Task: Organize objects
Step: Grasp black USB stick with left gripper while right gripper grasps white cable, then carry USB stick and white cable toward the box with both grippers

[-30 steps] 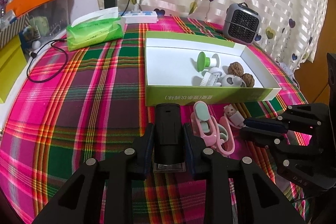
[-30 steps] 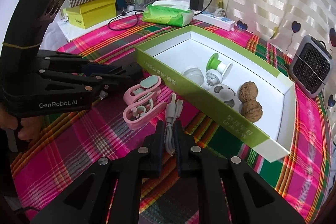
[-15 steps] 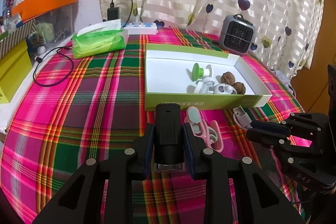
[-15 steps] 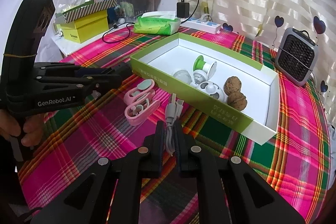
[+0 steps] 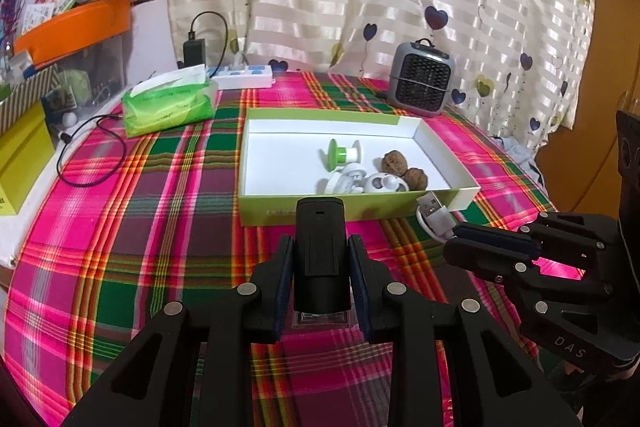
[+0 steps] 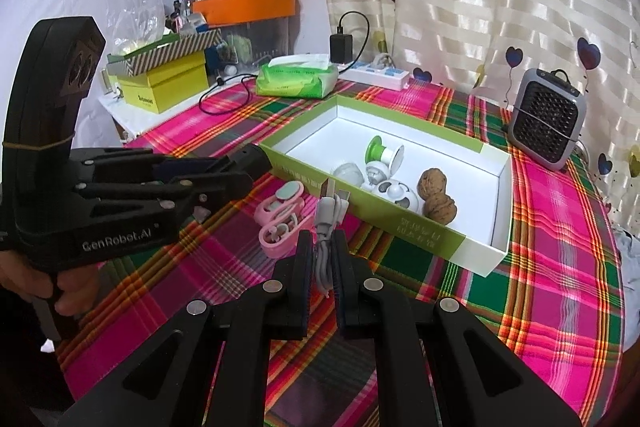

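Note:
My left gripper [image 5: 320,259] is shut on a black rectangular device [image 5: 320,247] and holds it above the plaid tablecloth, in front of the green-walled white box [image 5: 304,215]. My right gripper [image 6: 322,251] is shut on a coiled white USB cable [image 6: 328,219], lifted off the table near the box's front wall [image 6: 400,223]. In the box lie a green-and-white spool [image 6: 380,149], white round gadgets [image 6: 396,193] and two walnuts [image 6: 436,195]. Pink clips [image 6: 280,219] lie on the cloth between the grippers.
A green tissue pack [image 5: 168,103], a white power strip [image 5: 244,81] with a black charger, a small grey heater [image 5: 422,85] and yellow boxes [image 6: 164,87] stand around the far and left table edges. A black cable [image 5: 88,155] loops at the left.
Both grippers have risen with their loads. The USB cable has come up off the cloth. The pink clips have dropped out of the left wrist view behind the black device.

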{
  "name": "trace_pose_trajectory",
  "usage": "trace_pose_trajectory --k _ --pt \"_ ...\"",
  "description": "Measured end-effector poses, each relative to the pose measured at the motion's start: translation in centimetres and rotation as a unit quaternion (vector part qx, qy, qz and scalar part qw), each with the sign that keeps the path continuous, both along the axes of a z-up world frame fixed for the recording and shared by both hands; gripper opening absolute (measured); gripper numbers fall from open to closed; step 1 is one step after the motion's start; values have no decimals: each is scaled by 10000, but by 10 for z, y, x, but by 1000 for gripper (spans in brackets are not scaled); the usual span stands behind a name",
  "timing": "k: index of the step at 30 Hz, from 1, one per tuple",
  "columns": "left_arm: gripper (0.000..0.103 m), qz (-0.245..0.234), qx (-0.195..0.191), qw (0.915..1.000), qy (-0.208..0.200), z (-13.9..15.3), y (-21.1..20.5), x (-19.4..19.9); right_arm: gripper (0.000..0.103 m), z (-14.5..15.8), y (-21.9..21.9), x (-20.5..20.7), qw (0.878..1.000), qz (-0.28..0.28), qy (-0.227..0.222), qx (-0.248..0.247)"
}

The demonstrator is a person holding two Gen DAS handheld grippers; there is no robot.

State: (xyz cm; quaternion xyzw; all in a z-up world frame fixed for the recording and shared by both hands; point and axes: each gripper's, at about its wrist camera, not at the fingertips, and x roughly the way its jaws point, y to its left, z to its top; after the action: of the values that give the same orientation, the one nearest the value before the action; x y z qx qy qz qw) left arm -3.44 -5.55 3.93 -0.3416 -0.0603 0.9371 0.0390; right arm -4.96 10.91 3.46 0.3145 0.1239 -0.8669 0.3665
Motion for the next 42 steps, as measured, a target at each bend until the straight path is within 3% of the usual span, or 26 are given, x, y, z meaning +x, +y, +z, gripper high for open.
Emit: trace_pose_trajectory --k 42 --pt "25 -269 -232 9992 188 17 32 7 10 21 10 11 9993 -128 262 -254"
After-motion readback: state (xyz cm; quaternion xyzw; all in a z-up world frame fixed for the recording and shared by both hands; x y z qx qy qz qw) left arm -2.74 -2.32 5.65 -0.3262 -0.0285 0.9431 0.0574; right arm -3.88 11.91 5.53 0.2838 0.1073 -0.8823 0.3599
